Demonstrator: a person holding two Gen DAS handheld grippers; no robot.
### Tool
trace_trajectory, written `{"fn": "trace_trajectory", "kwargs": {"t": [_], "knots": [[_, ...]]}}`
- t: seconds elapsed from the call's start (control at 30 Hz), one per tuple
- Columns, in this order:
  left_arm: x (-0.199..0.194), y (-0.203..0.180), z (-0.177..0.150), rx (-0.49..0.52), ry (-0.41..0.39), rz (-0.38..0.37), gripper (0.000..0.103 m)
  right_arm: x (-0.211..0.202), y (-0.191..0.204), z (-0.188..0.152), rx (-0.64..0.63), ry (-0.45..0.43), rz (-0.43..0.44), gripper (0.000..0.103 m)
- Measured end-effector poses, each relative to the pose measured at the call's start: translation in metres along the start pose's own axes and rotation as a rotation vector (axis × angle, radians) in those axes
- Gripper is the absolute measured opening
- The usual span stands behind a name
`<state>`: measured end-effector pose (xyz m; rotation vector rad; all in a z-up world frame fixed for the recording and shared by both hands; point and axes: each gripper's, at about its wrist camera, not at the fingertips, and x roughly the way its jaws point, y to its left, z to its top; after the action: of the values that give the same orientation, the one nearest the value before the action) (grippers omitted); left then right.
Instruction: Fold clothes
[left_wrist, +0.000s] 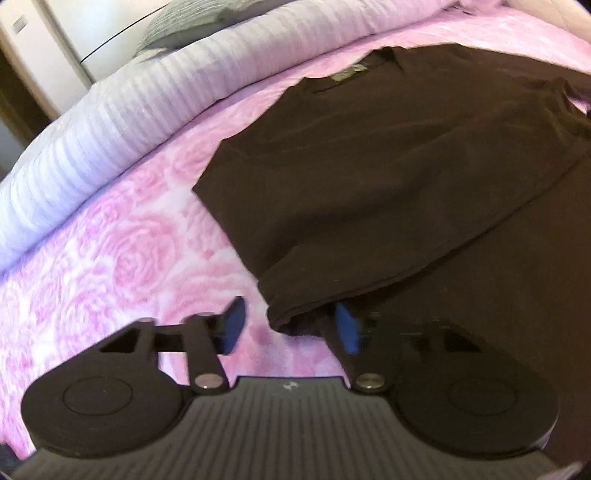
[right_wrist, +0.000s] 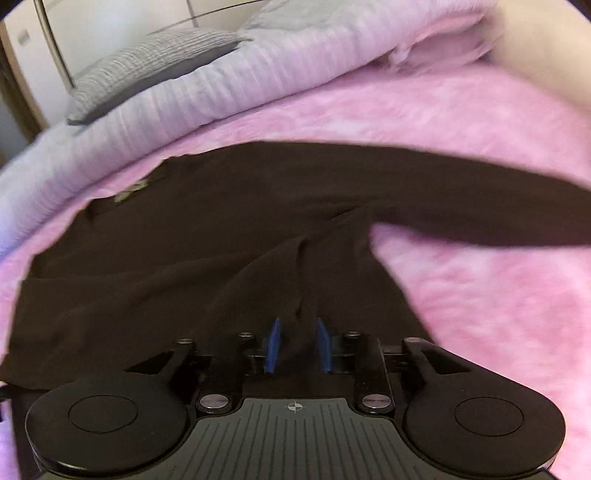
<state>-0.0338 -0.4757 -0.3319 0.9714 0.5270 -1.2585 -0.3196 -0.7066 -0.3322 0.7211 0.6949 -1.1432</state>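
Left wrist view: the left claw (left_wrist: 291, 325) gapes wide around the folded edge of the dark shirt (left_wrist: 388, 177) on the pink bedspread (left_wrist: 110, 258), probably about to grip. Right wrist view: the right claw (right_wrist: 297, 345) pinches a ridge of shirt; lifting over likely follows.

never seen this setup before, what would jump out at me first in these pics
The dark brown long-sleeved shirt lies spread on the pink rose-patterned bedspread, one sleeve stretched out to the right. The right tool has its blue fingers pinched on a ridge of the shirt's fabric, while the left tool is open at the folded edge. A pale striped duvet is bunched behind.
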Motion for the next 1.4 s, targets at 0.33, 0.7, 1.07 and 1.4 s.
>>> {"fn": "trace_trajectory", "kwargs": {"t": [0.33,0.7,1.07,1.4], "knots": [[-0.011,-0.033,-0.029,0.246,-0.138,0.097,0.004,0.032,0.227,0.039,-0.627,-0.021,0.559,0.028],[-0.009,-0.034,-0.049,0.227,-0.193,0.108,0.004,0.144,0.408,0.023,-1.219,0.147,0.622,0.029],[-0.005,-0.023,-0.038,0.159,-0.183,0.081,0.004,0.146,0.409,0.059,-1.064,0.163,0.623,0.0],[-0.013,-0.024,-0.049,0.148,-0.142,0.038,0.004,0.093,0.291,0.068,-0.776,-0.007,0.498,0.038]]}}
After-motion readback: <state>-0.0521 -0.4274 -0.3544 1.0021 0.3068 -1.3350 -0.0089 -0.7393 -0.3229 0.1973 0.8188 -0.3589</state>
